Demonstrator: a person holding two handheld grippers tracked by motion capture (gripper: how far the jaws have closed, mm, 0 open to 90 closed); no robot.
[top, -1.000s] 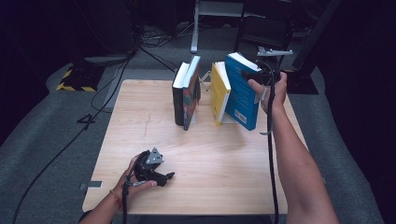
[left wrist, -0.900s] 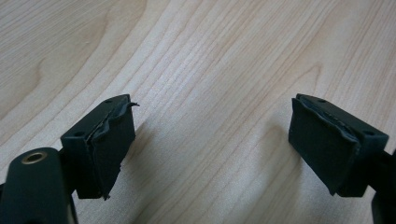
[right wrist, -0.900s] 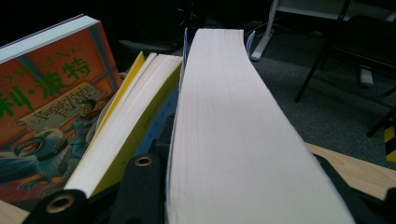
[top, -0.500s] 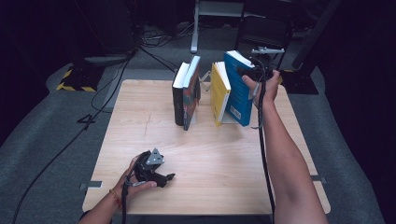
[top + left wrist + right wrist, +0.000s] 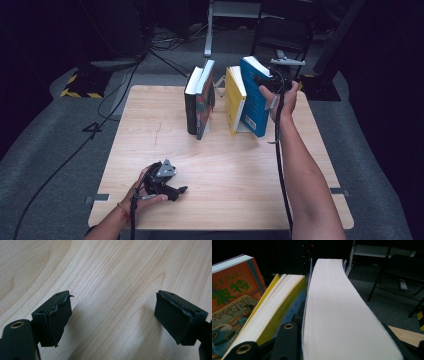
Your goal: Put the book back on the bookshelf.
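Right gripper (image 5: 267,84) clamps the blue book (image 5: 254,100), upright and tilted against the yellow book (image 5: 235,100) at the table's (image 5: 300,150) far side, apparently touching. Left gripper (image 5: 172,190) rests near the front edge, jaws wide apart, empty.

A thick blue-covered paperback book (image 5: 254,97) stands tilted at the upper right of centre in the high view, its top leaning left against a thinner yellow-covered book (image 5: 234,99). In the right gripper view its white page block (image 5: 342,315) is clamped between the jaws.
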